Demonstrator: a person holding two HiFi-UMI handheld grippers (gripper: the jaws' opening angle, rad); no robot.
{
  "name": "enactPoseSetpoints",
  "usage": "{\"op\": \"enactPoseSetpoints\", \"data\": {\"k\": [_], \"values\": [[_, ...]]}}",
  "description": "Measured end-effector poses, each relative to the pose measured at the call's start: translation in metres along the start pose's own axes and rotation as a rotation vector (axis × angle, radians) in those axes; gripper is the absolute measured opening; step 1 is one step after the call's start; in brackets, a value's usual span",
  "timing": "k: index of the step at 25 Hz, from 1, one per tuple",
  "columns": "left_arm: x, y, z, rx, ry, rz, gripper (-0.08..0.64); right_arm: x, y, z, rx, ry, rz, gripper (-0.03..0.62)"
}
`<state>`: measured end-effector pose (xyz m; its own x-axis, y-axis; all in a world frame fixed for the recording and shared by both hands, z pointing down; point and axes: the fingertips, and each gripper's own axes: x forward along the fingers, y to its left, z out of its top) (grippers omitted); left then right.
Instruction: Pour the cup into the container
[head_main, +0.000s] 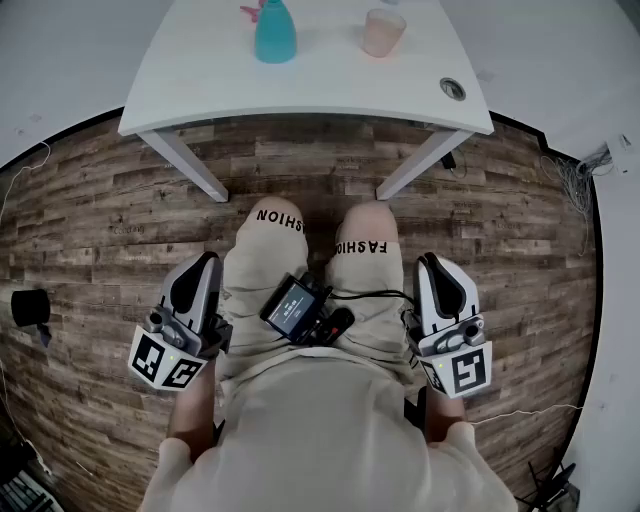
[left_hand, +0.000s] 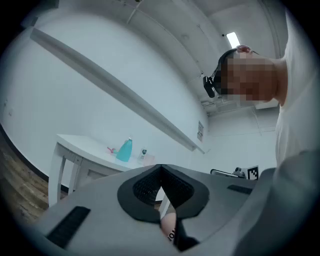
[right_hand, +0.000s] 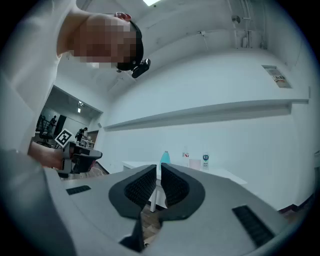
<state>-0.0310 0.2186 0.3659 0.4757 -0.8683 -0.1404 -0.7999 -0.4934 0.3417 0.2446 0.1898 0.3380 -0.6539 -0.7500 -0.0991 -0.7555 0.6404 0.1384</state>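
On the white table (head_main: 300, 85) ahead stand a teal bottle-shaped container (head_main: 275, 32) and, to its right, a pale pink cup (head_main: 384, 32). Both grippers are held low beside the seated person's thighs, far short of the table. My left gripper (head_main: 209, 262) is shut with nothing in it, and so is my right gripper (head_main: 429, 262). The left gripper view looks over its closed jaws at the teal container (left_hand: 125, 150) and the cup (left_hand: 148, 159) far off. In the right gripper view the container (right_hand: 165, 158) and the cup (right_hand: 195, 163) stand beyond its shut jaws.
A small white bottle (right_hand: 205, 160) stands behind the cup, and a pink item (head_main: 250, 12) lies behind the container. The table has a cable hole (head_main: 453, 88) at its right front corner. A black device (head_main: 295, 308) rests on the person's lap. The floor is wood plank.
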Motion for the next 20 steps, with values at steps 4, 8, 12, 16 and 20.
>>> {"op": "enactPoseSetpoints", "data": {"k": [4, 8, 12, 16, 20], "values": [[0.003, 0.002, -0.001, 0.0, 0.003, -0.002, 0.011, 0.004, -0.005, 0.0, -0.004, 0.005, -0.031, 0.032], [0.007, 0.0, -0.003, 0.002, 0.005, -0.013, 0.011, 0.003, -0.009, 0.001, 0.054, -0.016, -0.031, 0.052], [0.012, -0.002, -0.009, 0.004, 0.023, -0.015, 0.011, 0.007, -0.006, 0.002, 0.066, -0.02, -0.005, 0.1], [0.024, -0.001, -0.012, 0.045, 0.061, -0.004, 0.011, 0.02, -0.006, 0.003, 0.043, -0.006, -0.004, 0.103], [0.045, -0.001, -0.017, 0.111, 0.119, 0.019, 0.011, 0.039, -0.006, 0.002, 0.012, 0.007, -0.003, 0.103]]}}
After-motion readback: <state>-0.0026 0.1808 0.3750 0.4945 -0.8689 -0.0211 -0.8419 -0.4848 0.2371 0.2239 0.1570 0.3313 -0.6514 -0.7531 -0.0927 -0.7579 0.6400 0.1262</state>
